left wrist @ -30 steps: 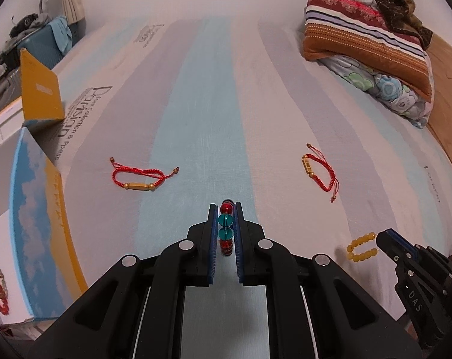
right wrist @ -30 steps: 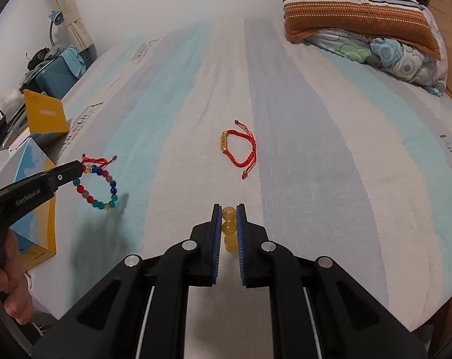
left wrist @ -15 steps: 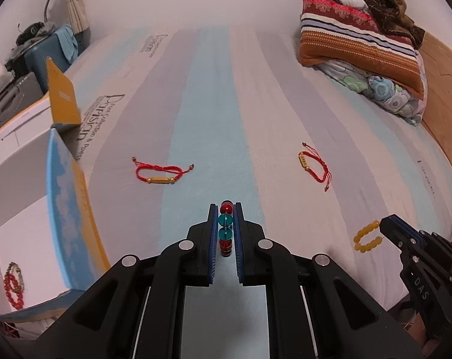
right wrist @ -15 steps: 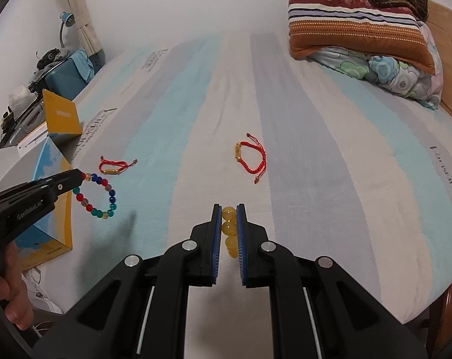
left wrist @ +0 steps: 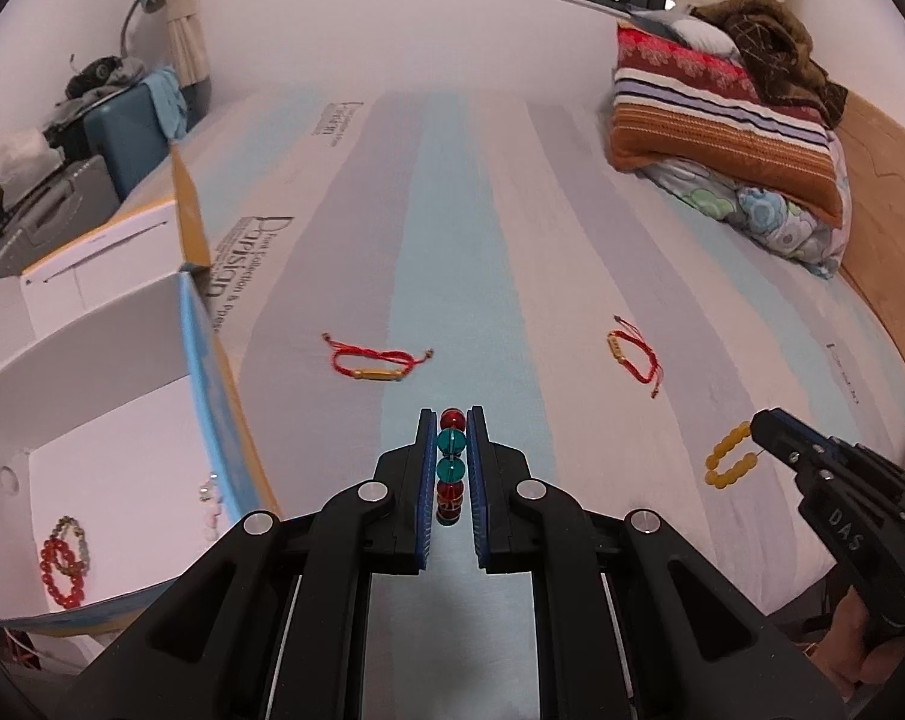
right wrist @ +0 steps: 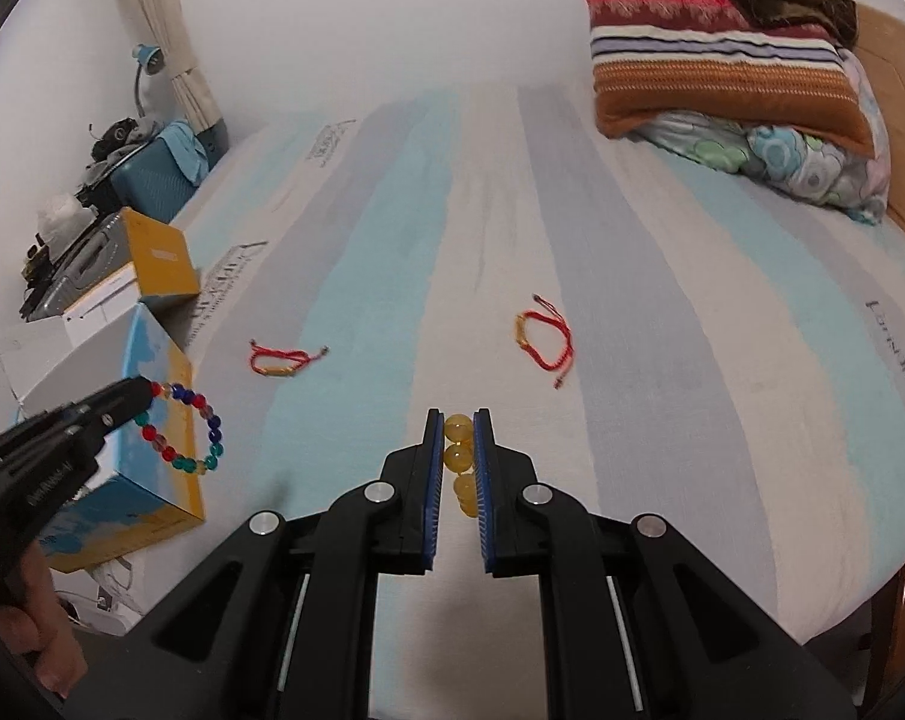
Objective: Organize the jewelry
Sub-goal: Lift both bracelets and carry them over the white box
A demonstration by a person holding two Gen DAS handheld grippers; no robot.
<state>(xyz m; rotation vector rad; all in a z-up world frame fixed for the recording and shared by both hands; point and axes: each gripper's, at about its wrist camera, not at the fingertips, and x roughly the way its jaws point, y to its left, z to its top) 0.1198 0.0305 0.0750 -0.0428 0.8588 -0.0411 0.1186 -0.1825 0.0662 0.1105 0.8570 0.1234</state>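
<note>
My left gripper (left wrist: 451,429) is shut on a multicolour bead bracelet (left wrist: 451,462), held above the bed; from the right wrist view the bracelet (right wrist: 182,429) hangs from its tip beside the box. My right gripper (right wrist: 458,427) is shut on a yellow bead bracelet (right wrist: 459,459), which also shows in the left wrist view (left wrist: 729,463). Two red cord bracelets lie on the striped bed: one at left (left wrist: 375,363), one at right (left wrist: 632,354). An open white box with blue and yellow sides (left wrist: 206,372) stands at the left, with a red bead bracelet (left wrist: 62,561) inside.
Stacked pillows and a blanket (left wrist: 728,120) lie at the bed's far right. A yellow box flap (right wrist: 158,264), a suitcase and clutter (right wrist: 122,180) stand beyond the bed's left edge. A wooden bed frame (left wrist: 884,228) runs along the right.
Both grippers have risen and pulled back with their bracelets. The left gripper has moved toward the open box, whose inside now shows.
</note>
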